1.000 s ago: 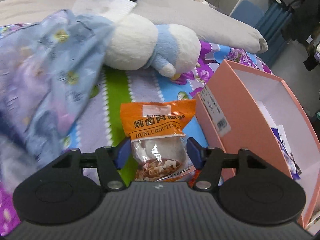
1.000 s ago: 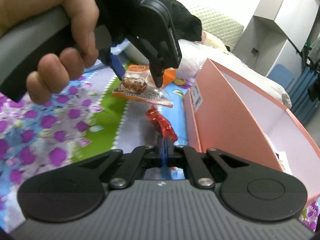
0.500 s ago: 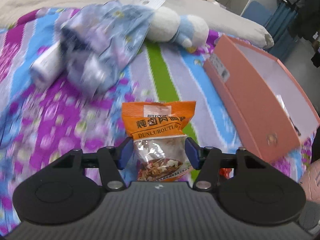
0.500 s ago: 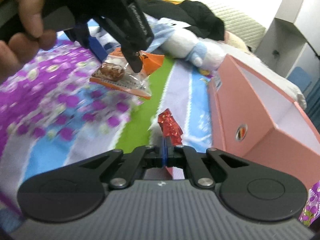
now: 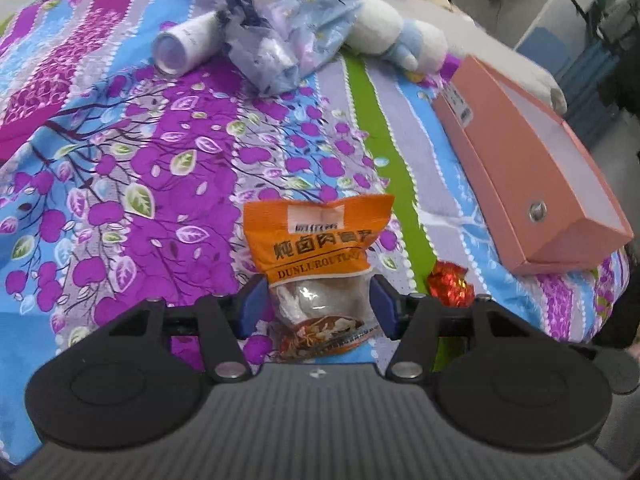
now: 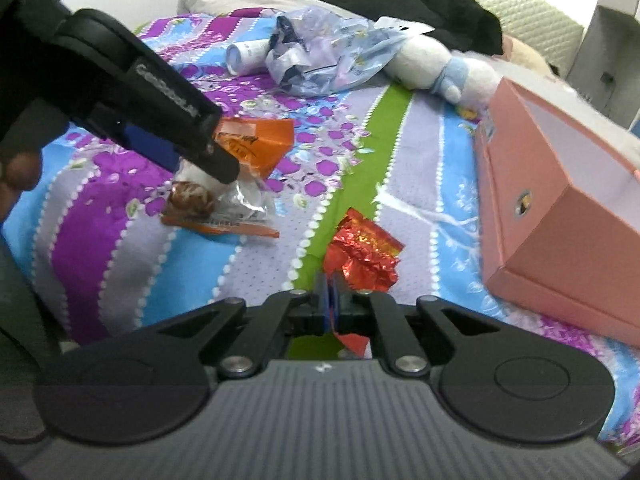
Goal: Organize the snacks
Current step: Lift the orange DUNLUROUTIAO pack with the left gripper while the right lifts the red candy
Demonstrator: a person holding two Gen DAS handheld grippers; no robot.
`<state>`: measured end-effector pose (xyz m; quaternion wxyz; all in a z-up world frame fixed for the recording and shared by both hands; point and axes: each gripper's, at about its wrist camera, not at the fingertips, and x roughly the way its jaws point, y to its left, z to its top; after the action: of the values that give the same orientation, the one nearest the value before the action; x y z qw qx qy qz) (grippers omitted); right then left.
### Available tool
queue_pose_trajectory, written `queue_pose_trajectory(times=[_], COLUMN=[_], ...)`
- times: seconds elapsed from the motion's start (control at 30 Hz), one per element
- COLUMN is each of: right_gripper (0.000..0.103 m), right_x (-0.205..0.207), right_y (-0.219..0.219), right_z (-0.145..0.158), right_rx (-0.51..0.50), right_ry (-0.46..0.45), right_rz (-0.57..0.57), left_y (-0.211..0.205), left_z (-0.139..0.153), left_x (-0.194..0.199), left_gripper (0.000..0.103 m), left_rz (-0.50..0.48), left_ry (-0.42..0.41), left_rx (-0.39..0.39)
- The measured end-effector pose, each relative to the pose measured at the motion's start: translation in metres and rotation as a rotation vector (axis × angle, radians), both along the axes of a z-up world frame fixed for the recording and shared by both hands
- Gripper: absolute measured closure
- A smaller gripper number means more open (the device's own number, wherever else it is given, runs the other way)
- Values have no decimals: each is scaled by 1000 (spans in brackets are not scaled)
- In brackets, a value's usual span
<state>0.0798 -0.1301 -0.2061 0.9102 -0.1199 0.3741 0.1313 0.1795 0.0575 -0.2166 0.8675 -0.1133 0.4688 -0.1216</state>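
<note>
A floral bedspread (image 5: pixel 168 152) in purple, blue and green stripes covered the bed. At its far end lay a white tube (image 5: pixel 186 42), a crumpled pale-blue plastic bag (image 5: pixel 288 36) and a white-and-blue plush toy (image 5: pixel 400 36). An open pink cardboard box (image 5: pixel 532 168) sat to the right, nothing between it and the snacks.

The orange snack packet (image 5: pixel 316 256) had a clear lower window showing brownish food and the printed word "DUNLUROUTU". It hung above the bedspread, clamped at its clear lower part between the blue pads of the left gripper (image 5: pixel 316 304), its orange top sticking out past the fingertips.

The red foil-wrapped candy (image 6: pixel 362 254) was crinkled and shiny. Its tail was pinched between the almost closed jaws of the right gripper (image 6: pixel 332 300), which had just eased apart slightly; the bunched body stood just beyond the tips, left of the box.
</note>
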Motion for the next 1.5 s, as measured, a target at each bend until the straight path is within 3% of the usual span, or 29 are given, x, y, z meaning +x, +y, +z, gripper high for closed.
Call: queue_pose_trajectory(times=[0.07, 0.13, 0.2, 0.43, 0.8, 0.9, 1.3, 1.5], right_gripper=[81, 45, 38, 38, 38, 47, 47, 47], right_x=[4, 8, 10, 28, 55, 55, 53, 52], right_y=[-4, -9, -12, -27, -38, -35, -43, -48], right_z=[-3, -3, -2, 0, -17, -14, -16, -13], right_rx=[48, 96, 128, 172, 220, 207, 177, 180], right_ry=[42, 70, 72, 57, 117, 93, 77, 76], right_rz=[-12, -29, -44, -151, -201, -196, -173, -192], left_y=[6, 10, 12, 21, 16, 12, -12, -16], left_z=[-1, -1, -1, -12, -20, -21, -31, -27], left_x=[2, 2, 4, 2, 2, 4, 14, 10], left_gripper=[21, 17, 14, 14, 14, 14, 15, 28], left_rz=[35, 52, 67, 150, 201, 201, 159, 150], left_ry=[0, -10, -10, 16, 33, 32, 2, -18], left_rx=[-21, -30, -37, -157, -194, -191, -76, -58])
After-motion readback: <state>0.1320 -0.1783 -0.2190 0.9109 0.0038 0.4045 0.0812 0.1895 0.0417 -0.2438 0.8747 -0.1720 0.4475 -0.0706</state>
